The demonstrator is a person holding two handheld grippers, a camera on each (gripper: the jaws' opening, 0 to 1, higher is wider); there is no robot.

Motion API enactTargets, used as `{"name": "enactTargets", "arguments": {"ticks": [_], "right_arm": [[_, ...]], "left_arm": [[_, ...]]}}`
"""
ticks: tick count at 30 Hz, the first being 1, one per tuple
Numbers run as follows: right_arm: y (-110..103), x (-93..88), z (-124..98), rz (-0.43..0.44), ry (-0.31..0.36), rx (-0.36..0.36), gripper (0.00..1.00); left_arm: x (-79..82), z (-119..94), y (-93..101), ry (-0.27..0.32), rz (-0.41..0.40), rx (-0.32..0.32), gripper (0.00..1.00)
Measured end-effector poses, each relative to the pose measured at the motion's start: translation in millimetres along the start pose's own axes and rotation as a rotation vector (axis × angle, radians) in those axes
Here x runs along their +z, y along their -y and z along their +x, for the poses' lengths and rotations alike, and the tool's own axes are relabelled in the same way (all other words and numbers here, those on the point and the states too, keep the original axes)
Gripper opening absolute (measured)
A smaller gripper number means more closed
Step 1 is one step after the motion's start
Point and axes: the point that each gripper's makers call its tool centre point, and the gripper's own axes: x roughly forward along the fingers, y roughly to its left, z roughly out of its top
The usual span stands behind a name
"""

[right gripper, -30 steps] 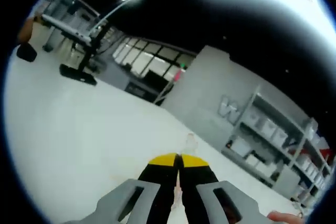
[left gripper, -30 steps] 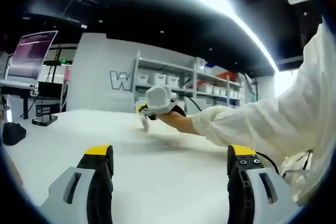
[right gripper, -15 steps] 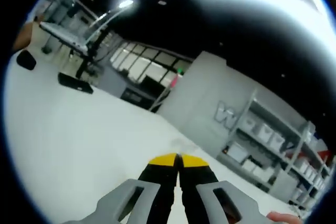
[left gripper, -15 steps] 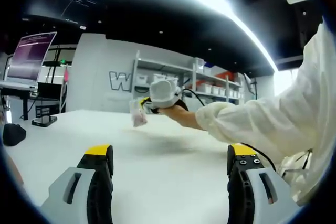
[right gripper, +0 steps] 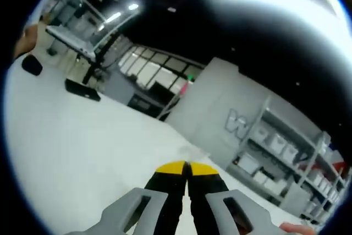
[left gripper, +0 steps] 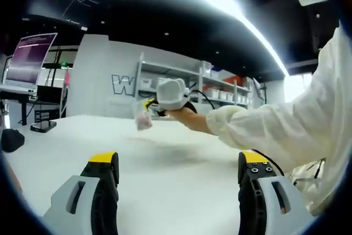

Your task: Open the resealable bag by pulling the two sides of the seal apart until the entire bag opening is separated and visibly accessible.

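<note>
Right gripper [right gripper: 187,167] fingers pressed together above white table [right gripper: 82,141].

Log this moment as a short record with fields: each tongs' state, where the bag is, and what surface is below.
left tongs: open, jaws wide apart, nothing between them
right tongs: shut, yellow tips together, gripping the bag
resealable bag: small and clear, hanging from the right tongs above the table
bag seal: too small to tell whether opened
surface: white table
person: white sleeve reaching across the left gripper view
</note>
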Motion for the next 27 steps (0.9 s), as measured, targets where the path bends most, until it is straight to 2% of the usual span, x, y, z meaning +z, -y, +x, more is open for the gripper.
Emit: {"name": "enactTargets", "arguments": {"ticks": [3, 7, 12, 18, 20, 25, 27], "right_arm": [[2, 3.3, -1, 0.092, 0.008, 0.003, 0.00], [8, 7.9, -5, 0.111, 0.021, 0.001, 0.00], [13, 12.5, -9, 0.221, 0.040, 0.022, 0.00], [15, 14.0, -19, 0.239, 0.047, 0.036, 0.00], [15, 13.6, -21, 0.294, 0.050, 0.051, 0.00], [20, 12.9, -25, 0.338, 0.059, 0.056, 0.00], [20, 16.6, -28, 0.402, 0.081, 0.074, 0.00]], "left_arm": [[-0.7, 1, 1.7, -0.003, 0.002, -0.006, 0.88], [-0.9, 1, 2.2, -0.004, -0.001, -0.006, 0.88], [0.5, 1, 2.6, -0.001, 0.004, -0.006, 0.88], [-2.8, 2, 4.7, -0.012, 0.005, -0.009, 0.88], [-2.9, 2, 6.3, -0.013, 0.006, -0.013, 0.88], [-0.4, 2, 8.1, -0.005, 0.007, -0.016, 0.88], [-0.2, 1, 8.1, -0.004, 0.007, -0.015, 0.88]]}}
